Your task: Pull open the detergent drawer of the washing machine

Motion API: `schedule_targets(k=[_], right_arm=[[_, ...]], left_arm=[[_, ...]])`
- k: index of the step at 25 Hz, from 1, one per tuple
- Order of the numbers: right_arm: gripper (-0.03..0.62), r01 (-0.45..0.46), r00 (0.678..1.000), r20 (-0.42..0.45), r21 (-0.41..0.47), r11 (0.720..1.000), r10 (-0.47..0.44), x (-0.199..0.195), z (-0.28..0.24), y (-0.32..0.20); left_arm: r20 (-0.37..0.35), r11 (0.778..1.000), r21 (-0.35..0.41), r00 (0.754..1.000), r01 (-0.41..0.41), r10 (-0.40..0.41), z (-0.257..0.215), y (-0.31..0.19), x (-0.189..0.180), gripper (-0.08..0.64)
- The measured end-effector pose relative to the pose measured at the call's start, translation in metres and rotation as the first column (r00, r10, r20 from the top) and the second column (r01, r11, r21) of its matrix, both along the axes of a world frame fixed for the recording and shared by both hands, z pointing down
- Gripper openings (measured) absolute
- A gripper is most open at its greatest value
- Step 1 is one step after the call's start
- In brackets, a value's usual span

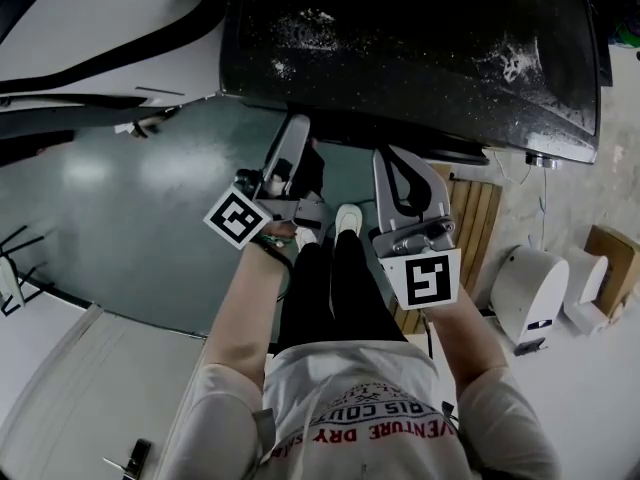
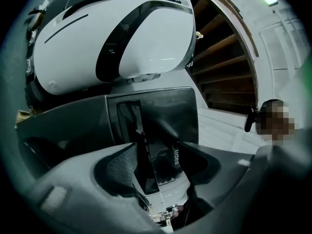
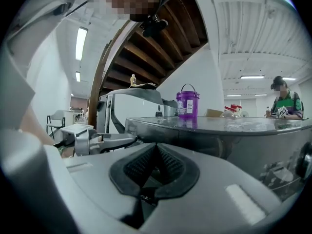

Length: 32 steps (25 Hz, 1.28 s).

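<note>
The washing machine (image 1: pixel 400 48) fills the top of the head view, its dark speckled lid facing up. My left gripper (image 1: pixel 296 128) reaches to its front edge, rolled to one side. In the left gripper view its jaws (image 2: pixel 156 165) stand open, and between them shows the grey front panel with a dark glossy drawer face (image 2: pixel 130 121); the pads do not touch it. My right gripper (image 1: pixel 392 158) hangs beside it to the right, just short of the front. In the right gripper view its pads (image 3: pixel 155 152) meet with nothing held. The left gripper (image 3: pixel 105 141) shows there too.
A purple bucket (image 3: pixel 187 104) stands on the machine's lid (image 3: pixel 219 126). A big white and black rounded shell (image 2: pixel 122 38) stands past the machine. A wooden stair (image 2: pixel 224 67) rises behind it. A slatted wooden board (image 1: pixel 475 218) and a white device (image 1: pixel 530 288) lie at right.
</note>
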State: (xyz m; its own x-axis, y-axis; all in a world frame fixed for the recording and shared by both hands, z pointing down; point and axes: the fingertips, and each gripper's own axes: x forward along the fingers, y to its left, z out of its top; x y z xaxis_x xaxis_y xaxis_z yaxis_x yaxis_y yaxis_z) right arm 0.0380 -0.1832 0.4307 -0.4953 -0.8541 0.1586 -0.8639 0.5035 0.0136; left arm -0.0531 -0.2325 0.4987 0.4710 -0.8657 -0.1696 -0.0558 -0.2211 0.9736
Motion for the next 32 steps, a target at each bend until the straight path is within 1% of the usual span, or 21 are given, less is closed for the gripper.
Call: schedule_targets(k=[3, 4, 5, 7, 9, 11, 12, 13, 14, 18, 24, 28, 30, 32], right_arm=[[0.000, 0.004, 1.000, -0.003, -0.012, 1.000, -0.005, -0.002, 0.006, 0.000], [0.000, 0.004, 1.000, -0.005, -0.016, 1.000, -0.004, -0.002, 0.008, 0.000], [0.000, 0.003, 1.000, -0.008, -0.019, 1.000, -0.003, -0.002, 0.010, 0.000], [0.000, 0.003, 1.000, -0.019, -0.024, 1.000, -0.003, -0.003, 0.014, 0.000], [0.000, 0.009, 0.999, -0.030, -0.031, 0.999, -0.010, -0.004, 0.018, 0.003], [0.000, 0.013, 0.999, -0.043, -0.041, 0.999, -0.015, -0.004, 0.023, 0.007], [0.000, 0.013, 0.999, -0.048, -0.045, 0.999, -0.015, -0.004, 0.026, 0.009], [0.000, 0.013, 0.998, -0.053, -0.046, 0.999, -0.016, -0.004, 0.027, 0.011], [0.000, 0.015, 0.998, -0.057, -0.045, 0.999, -0.017, -0.004, 0.028, 0.013], [0.000, 0.015, 0.997, -0.070, -0.047, 0.999, -0.018, -0.003, 0.034, 0.019], [0.000, 0.000, 0.998, -0.067, -0.042, 0.999, -0.003, -0.003, 0.032, 0.033], [0.000, -0.006, 0.997, -0.078, -0.031, 1.000, 0.004, 0.001, 0.032, 0.039], [0.000, -0.018, 0.997, -0.080, -0.025, 1.000, 0.016, 0.005, 0.032, 0.040], [0.000, -0.022, 0.996, -0.088, -0.018, 1.000, 0.020, 0.009, 0.033, 0.040]], left_arm=[[-0.019, 0.999, 0.044, 1.000, -0.014, 0.014, -0.004, -0.002, 0.001, 0.264], [-0.028, 0.997, 0.070, 0.999, -0.022, 0.024, -0.007, -0.002, 0.002, 0.257], [-0.035, 0.995, 0.097, 0.999, -0.033, 0.036, -0.010, -0.003, 0.003, 0.230], [-0.033, 0.989, 0.140, 0.998, -0.047, 0.053, -0.011, -0.005, 0.004, 0.232], [-0.038, 0.985, 0.166, 0.998, -0.040, 0.047, -0.014, -0.007, 0.004, 0.241], [-0.095, 0.982, 0.187, 0.995, -0.011, 0.029, -0.019, -0.010, 0.005, 0.264], [-0.134, 0.981, 0.191, 0.991, 0.008, 0.018, -0.021, -0.011, 0.005, 0.290], [-0.163, 0.981, 0.193, 0.987, 0.024, 0.008, -0.022, -0.011, 0.004, 0.288], [-0.175, 0.980, 0.194, 0.985, 0.036, -0.001, -0.022, -0.012, 0.003, 0.287], [-0.174, 0.978, 0.194, 0.984, 0.070, -0.036, -0.023, -0.014, 0.001, 0.289], [-0.193, 0.976, 0.200, 0.980, 0.091, -0.051, -0.020, -0.011, -0.001, 0.271], [-0.199, 0.973, 0.214, 0.979, 0.091, -0.048, -0.020, -0.008, -0.001, 0.259], [-0.196, 0.970, 0.229, 0.980, 0.086, -0.041, -0.021, 0.003, -0.002, 0.242], [-0.190, 0.968, 0.236, 0.981, 0.081, -0.035, -0.022, 0.015, -0.003, 0.242]])
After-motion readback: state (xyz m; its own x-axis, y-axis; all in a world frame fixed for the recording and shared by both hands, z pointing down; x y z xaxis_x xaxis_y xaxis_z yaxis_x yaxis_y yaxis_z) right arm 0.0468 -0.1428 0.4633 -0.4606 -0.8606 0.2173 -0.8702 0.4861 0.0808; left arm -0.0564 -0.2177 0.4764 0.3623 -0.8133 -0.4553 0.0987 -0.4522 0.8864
